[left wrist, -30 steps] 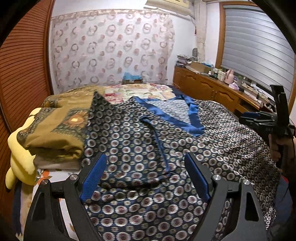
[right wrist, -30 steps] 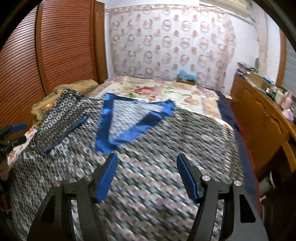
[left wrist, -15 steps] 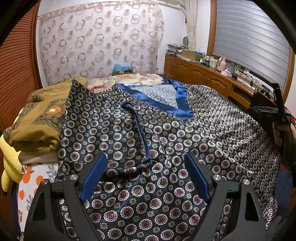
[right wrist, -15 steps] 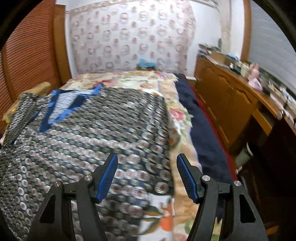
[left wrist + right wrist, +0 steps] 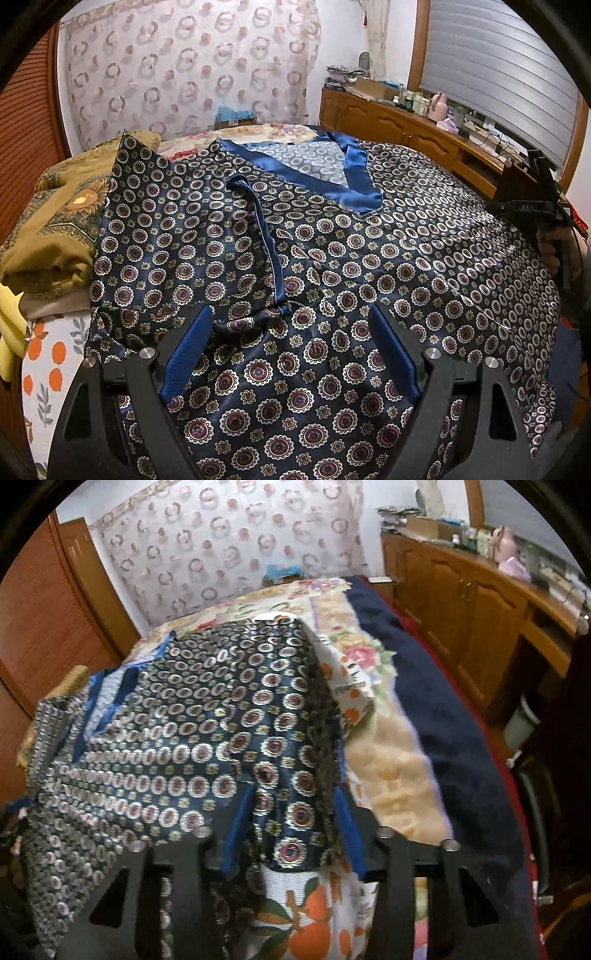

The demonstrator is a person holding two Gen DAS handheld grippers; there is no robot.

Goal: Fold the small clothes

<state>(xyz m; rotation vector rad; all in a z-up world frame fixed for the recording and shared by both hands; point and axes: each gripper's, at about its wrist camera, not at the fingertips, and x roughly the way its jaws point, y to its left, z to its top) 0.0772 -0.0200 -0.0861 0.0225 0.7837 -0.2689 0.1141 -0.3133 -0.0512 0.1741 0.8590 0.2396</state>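
R gripper (image 5: 291,834) pinches glossy medallion-print robe (image 5: 332,295) hem; L gripper (image 5: 291,350) wide apart, nothing held.

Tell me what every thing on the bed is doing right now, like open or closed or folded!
Left gripper: open, over the cloth, holding nothing.
Right gripper: shut on the shirt's edge.
Dark blue satin shirt with round medallion print: spread out flat, one sleeve folded in.
Blue satin collar: lying open in a V.
Olive-gold sunflower quilt: folded up, beside the shirt.
Orange-print bedsheet: spread underneath.
Grey window blind: down.
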